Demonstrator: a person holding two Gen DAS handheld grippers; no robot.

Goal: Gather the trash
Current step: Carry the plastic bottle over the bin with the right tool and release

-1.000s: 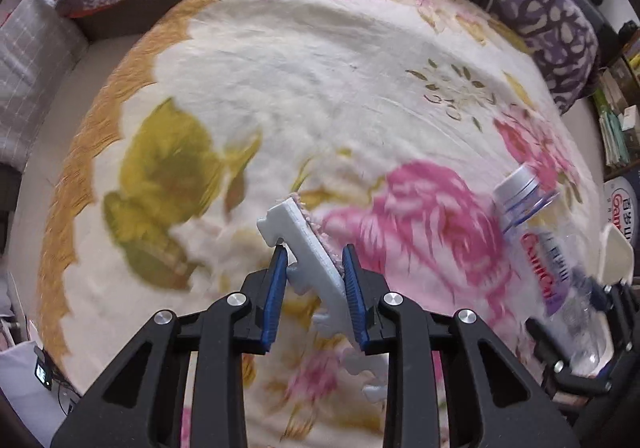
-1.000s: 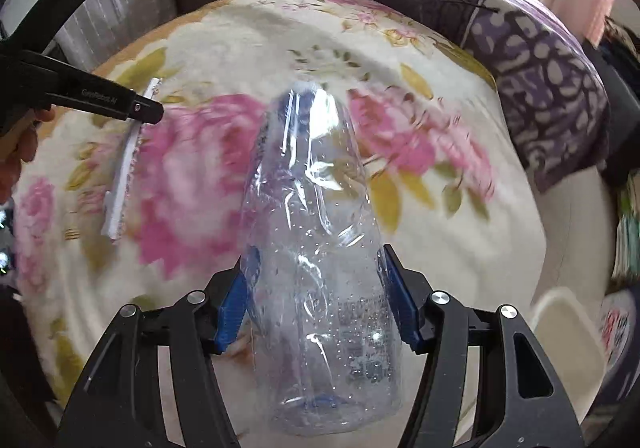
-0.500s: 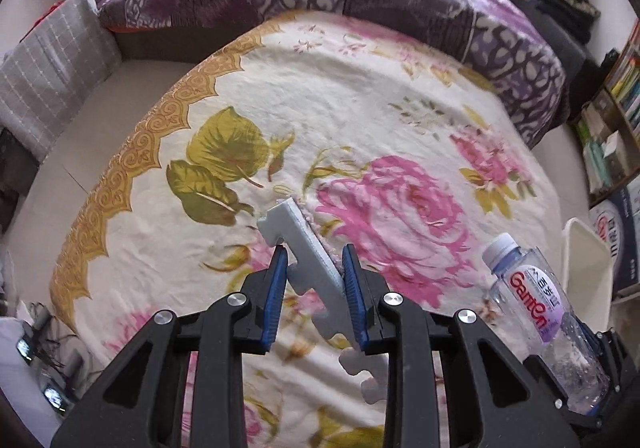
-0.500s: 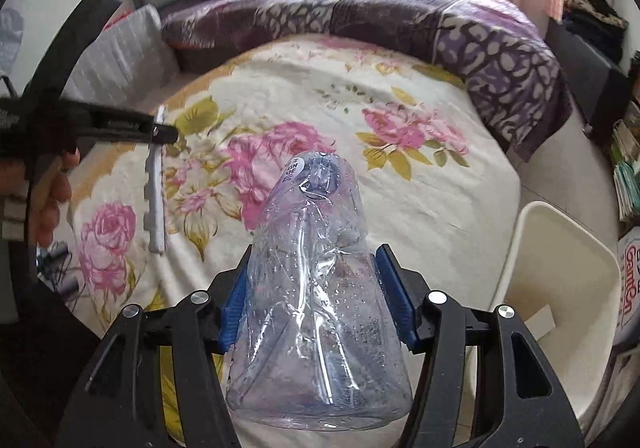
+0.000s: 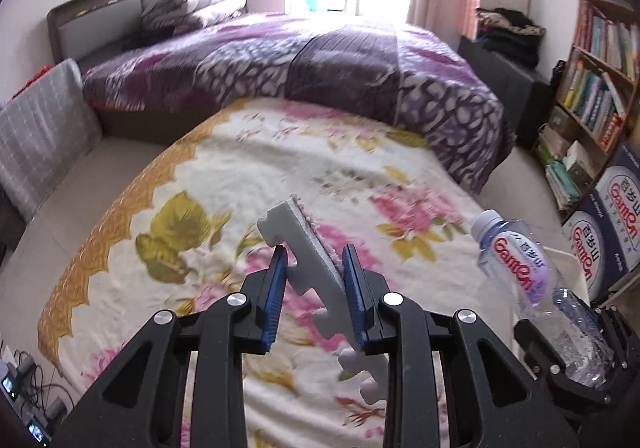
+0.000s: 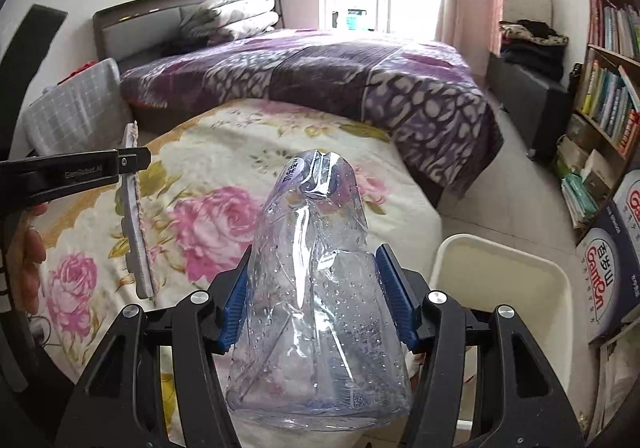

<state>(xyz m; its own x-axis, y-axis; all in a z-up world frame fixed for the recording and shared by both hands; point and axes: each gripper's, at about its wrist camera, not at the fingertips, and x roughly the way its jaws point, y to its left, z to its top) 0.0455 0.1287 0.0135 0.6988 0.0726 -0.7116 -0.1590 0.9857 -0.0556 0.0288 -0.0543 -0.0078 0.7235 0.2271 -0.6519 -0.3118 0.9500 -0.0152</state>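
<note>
Left gripper (image 5: 314,280) pinching grey foam strip (image 5: 308,248), notched edge, pink fuzz on one face; strip tilted, held above floral blanket (image 5: 248,176); right gripper (image 6: 316,296) clamped on crumpled clear bottle (image 6: 316,288), cap end pointing away, droplets inside; white bin (image 6: 500,268) on floor just right of bottle, beside bed; bookshelf (image 6: 608,88) at right wall.

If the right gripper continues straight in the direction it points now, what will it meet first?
Most likely the floral blanket on the bed. The right gripper is shut on the crushed plastic bottle and aims down over it toward the blanket. The white bin sits off to the right of that line. Depth is unclear.
</note>
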